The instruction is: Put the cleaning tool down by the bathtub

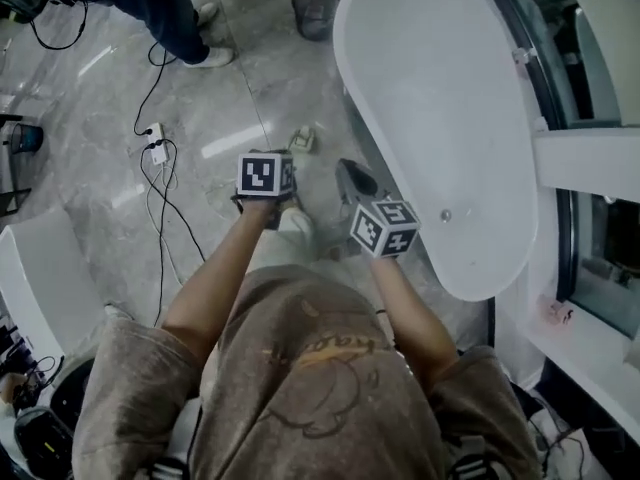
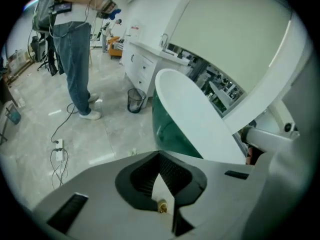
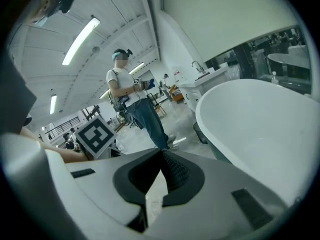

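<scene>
The task looks all but done. A small pale thing, seemingly the cleaning tool, lies on the floor just beside the bathtub, at the left of its wall and far from the person's feet. No gripper touches it. The left gripper has its jaws closed together with nothing between them, and the right gripper is closed and empty as well. Both are held well above the floor, in front of the person's chest, the right one near the tub's near end. Judging from this, nothing is left but to step back.

The tub is empty and dry as far as can be seen, with only its drain showing. A dark mesh bin stands at the tub's far end; its contents cannot be made out.
</scene>
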Tool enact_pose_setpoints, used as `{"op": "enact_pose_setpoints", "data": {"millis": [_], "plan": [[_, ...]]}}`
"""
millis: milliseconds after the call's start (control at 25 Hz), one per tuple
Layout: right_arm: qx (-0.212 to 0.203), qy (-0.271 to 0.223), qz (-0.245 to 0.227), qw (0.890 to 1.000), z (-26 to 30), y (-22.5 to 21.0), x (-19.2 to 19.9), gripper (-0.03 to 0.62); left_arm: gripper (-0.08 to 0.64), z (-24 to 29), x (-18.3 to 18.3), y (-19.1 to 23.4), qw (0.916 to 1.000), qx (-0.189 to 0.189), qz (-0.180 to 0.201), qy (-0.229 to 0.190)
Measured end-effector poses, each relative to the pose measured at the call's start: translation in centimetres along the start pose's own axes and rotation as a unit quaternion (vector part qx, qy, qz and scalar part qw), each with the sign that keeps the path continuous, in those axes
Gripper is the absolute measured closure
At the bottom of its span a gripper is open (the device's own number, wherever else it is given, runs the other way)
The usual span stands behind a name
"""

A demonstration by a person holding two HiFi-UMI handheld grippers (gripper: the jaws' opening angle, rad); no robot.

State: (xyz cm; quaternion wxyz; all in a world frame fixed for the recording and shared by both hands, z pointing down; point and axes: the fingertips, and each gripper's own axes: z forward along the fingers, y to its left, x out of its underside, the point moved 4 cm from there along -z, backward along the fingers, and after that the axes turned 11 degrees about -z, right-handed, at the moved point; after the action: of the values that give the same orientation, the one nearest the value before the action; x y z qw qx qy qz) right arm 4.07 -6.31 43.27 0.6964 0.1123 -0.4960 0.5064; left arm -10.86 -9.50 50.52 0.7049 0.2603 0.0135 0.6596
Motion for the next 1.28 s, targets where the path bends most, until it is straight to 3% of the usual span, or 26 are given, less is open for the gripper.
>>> {"op": "enact_pose_setpoints", "data": {"millis": [200, 360, 640, 800, 1120, 1280], "plan": [[-0.031, -0.027, -0.042, 0.998, -4.4, 2.0, -3.6, 0.594, 0.558, -6.6, -1.2, -4.1, 0.9951, 0.057, 0.039, -0.07], [-0.047, -0.053, -0.054, 0.996, -8.0, 3.8, -5.7, 0.594, 0.558, -12.0, -1.4, -7.5, 0.9855, 0.102, 0.074, -0.114], [-0.065, -0.13, -0.079, 0.986, -13.9, 5.9, -10.2, 0.594, 0.558, -20.5, -0.9, -12.7, 0.9558, 0.165, 0.148, -0.193], [-0.062, -0.169, -0.109, 0.978, -16.7, 7.0, -12.5, 0.594, 0.558, -24.1, -0.3, -13.9, 0.9368, 0.181, 0.179, -0.241], [-0.067, -0.215, -0.127, 0.966, -19.7, 8.4, -14.4, 0.594, 0.558, -27.5, 0.0, -15.4, 0.9112, 0.204, 0.191, -0.303], [-0.079, -0.225, -0.132, 0.962, -20.4, 8.5, -14.5, 0.594, 0.558, -28.1, 0.1, -16.2, 0.9058, 0.211, 0.181, -0.32]]}}
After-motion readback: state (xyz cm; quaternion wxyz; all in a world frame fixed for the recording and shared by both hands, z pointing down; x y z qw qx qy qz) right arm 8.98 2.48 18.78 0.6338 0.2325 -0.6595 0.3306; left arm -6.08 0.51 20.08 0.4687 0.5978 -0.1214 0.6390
